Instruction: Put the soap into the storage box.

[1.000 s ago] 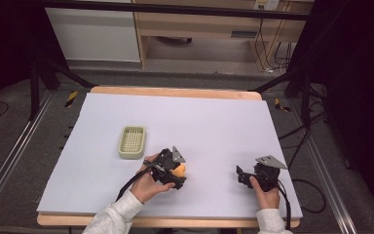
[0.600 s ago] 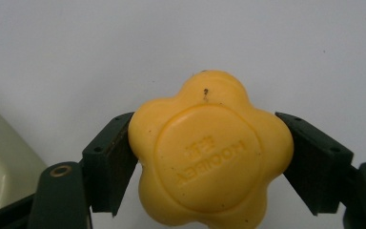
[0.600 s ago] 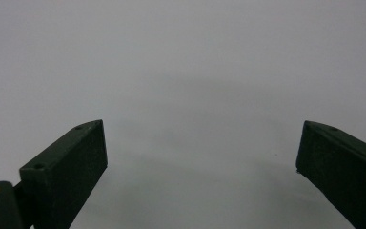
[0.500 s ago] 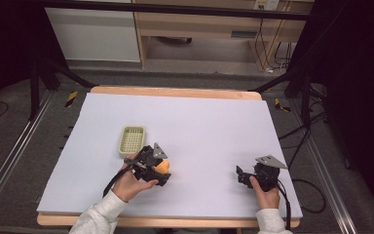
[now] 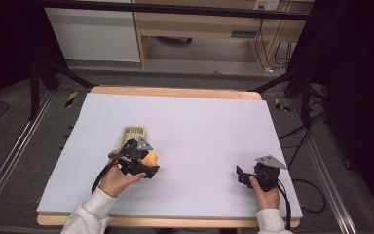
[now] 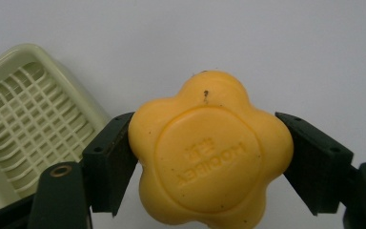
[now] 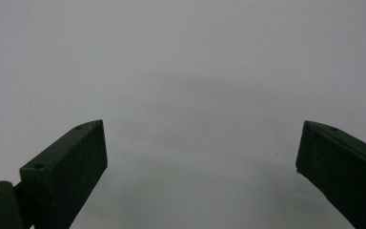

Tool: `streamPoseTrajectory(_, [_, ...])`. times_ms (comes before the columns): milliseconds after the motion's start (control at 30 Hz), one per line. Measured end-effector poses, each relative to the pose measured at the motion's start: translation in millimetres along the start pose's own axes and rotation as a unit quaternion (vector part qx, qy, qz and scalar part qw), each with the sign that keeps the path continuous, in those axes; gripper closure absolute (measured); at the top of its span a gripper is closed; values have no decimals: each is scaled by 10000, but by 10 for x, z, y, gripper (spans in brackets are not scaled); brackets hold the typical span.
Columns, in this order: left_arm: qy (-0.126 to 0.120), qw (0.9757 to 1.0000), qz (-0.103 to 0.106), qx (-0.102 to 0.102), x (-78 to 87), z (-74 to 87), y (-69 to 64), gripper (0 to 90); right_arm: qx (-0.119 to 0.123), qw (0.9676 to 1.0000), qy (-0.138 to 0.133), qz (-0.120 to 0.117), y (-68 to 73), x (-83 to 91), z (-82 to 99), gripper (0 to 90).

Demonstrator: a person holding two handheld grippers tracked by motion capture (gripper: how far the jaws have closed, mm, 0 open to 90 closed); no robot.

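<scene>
The left hand-held gripper (image 6: 209, 157) clamped a yellow flower-shaped soap (image 6: 209, 152) between its jaws, just beside the pale green tray (image 6: 33, 129); embossed lettering on the soap was legible in the left gripper view, not from above. The right hand-held gripper (image 7: 200, 162) rested wide open and empty over bare worktop (image 5: 199, 122), well apart.

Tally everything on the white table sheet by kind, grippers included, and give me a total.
Yellow flower-shaped soap bar: 1, clamped in the left gripper
Pale green slotted plastic soap dish: 1
Black two-jaw grippers: 2, the left one and the right gripper, whose jaws stand apart with nothing between
Total: 4
</scene>
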State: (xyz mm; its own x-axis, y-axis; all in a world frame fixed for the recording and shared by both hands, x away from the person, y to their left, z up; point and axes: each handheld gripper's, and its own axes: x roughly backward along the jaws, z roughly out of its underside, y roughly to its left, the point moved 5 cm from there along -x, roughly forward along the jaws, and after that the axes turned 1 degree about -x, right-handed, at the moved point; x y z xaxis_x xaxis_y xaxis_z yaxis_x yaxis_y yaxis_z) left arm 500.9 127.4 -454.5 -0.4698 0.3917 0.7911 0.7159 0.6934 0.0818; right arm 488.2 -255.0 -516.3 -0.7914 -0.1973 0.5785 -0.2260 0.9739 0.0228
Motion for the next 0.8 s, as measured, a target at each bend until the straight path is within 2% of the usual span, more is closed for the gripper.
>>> streamPoseTrajectory(433, [-64,9995,-177,268,152,3,230,249,10,10000,-1,-2,-1,0,1,37])
streamPoseTrajectory(800, [-22,9982,-345,486,165,21,433,249,9,10000,3,-4,0,0,1,37])
